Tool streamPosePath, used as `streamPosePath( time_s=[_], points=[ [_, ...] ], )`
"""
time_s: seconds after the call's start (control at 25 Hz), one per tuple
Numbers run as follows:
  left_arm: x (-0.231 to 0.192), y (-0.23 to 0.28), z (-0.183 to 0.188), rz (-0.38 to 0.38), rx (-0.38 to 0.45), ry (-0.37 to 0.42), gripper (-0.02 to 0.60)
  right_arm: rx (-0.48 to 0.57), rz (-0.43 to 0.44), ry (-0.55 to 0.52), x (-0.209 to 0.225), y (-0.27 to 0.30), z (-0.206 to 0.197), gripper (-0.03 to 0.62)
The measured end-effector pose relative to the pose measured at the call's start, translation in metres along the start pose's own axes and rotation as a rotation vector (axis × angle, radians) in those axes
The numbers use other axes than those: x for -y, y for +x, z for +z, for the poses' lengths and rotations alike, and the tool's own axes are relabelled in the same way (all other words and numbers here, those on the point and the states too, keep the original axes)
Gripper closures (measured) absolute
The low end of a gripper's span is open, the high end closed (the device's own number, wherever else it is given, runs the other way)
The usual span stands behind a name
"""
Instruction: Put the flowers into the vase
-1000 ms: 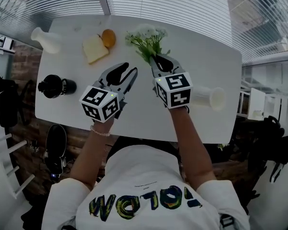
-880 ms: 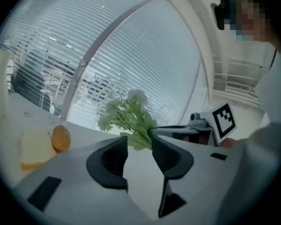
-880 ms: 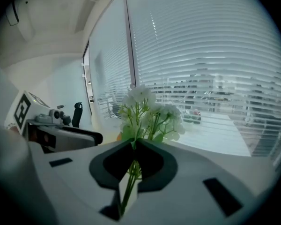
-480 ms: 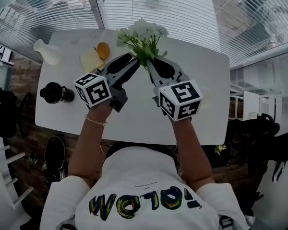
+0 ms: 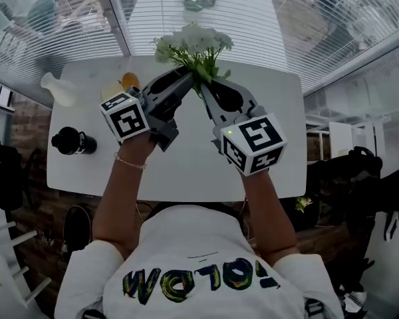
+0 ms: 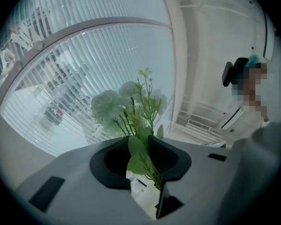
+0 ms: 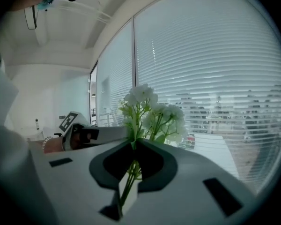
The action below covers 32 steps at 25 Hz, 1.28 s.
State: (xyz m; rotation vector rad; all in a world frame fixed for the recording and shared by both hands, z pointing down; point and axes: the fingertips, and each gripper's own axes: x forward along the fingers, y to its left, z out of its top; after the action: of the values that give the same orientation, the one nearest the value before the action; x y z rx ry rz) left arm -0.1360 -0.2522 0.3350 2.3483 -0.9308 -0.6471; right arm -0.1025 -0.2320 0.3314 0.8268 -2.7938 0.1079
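Note:
A bunch of white flowers (image 5: pixel 194 44) with green stems is held up above the white table (image 5: pixel 186 173). My right gripper (image 5: pixel 203 86) is shut on the stems, which run down between its jaws (image 7: pixel 132 144). My left gripper (image 5: pixel 187 77) comes in from the left at the same spot. Its jaws are closing, with a green leaf (image 6: pixel 136 154) and a stem between them and a gap still showing. The flower heads (image 6: pixel 126 101) stand beyond its tips (image 6: pixel 139 137). A white vase (image 5: pixel 58 90) lies at the table's far left.
A black bottle (image 5: pixel 72 141) lies near the table's left edge. A slice of bread (image 5: pixel 112 89) and an orange thing (image 5: pixel 130 80) sit behind my left gripper. Window blinds (image 5: pixel 286 18) run behind the table. A person's blurred figure (image 6: pixel 250 86) is off to the side.
Both grippers rose from the table with the flowers. The left gripper swung in from the left until its jaws came around the stems.

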Motion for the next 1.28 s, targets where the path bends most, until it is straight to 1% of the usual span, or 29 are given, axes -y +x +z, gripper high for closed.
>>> streamPosePath(
  time_s=[0.16, 0.36, 0.48, 0.72, 0.92, 1.08, 1.28],
  points=[
    [0.021, 0.025, 0.004, -0.049, -0.013, 0.035, 0.469, 0.022, -0.027, -0.009, 0.016, -0.02, 0.014, 0.568],
    [0.043, 0.052, 0.003, -0.095, -0.039, 0.111, 0.489, 0.044, -0.063, -0.018, 0.036, -0.044, 0.023, 0.565],
    [0.057, 0.068, -0.001, -0.115, -0.053, 0.151, 0.492, 0.051, -0.083, -0.021, 0.049, -0.06, 0.027, 0.56],
    [0.082, 0.104, -0.01, -0.163, -0.07, 0.206, 0.492, 0.072, -0.137, -0.032, 0.076, -0.091, 0.031, 0.552],
    [0.094, 0.136, -0.023, -0.201, -0.094, 0.265, 0.495, 0.079, -0.174, -0.035, 0.101, -0.111, 0.027, 0.549],
    [0.098, 0.16, -0.041, -0.22, -0.116, 0.314, 0.495, 0.087, -0.197, -0.033, 0.124, -0.124, 0.016, 0.551],
    [0.101, 0.174, -0.057, -0.223, -0.146, 0.363, 0.495, 0.113, -0.213, -0.037, 0.136, -0.134, 0.004, 0.551]
  ],
)
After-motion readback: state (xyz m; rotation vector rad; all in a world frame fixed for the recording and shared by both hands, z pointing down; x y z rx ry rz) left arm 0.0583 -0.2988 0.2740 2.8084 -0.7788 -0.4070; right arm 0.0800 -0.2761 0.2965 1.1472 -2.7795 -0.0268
